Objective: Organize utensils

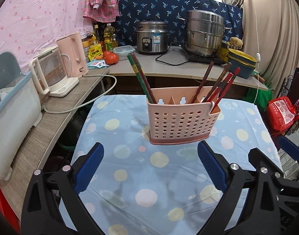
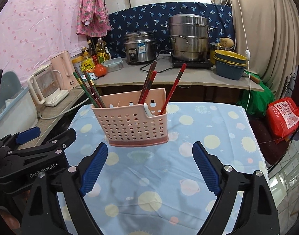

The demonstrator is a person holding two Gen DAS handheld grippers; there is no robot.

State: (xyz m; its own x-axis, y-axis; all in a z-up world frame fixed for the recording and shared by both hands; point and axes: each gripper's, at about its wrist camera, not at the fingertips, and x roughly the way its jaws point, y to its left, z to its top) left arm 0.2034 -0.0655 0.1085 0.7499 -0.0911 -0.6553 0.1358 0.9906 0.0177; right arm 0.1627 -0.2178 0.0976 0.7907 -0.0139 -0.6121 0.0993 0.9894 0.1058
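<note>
Left gripper (image 1: 150,156) and right gripper (image 2: 150,156) are hovering with jaws released, nothing between them. Beyond both, the pink perforated utensil holder (image 1: 179,121) is standing on the dotted cloth-covered worktop (image 1: 130,176), holding chopsticks (image 1: 218,86) upright-tilted in its end compartments.

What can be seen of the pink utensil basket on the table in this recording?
The pink basket looks like plastic, its front wall perforated with round holes above a darker pink base band. Dividers split it into compartments. It stands upright on the dotted blue tablecloth. Chopsticks lean out of its left end, and more chopsticks lean out toward the right. A small white hook sits on its front rim. Neither pair of tongs touches it.
</note>
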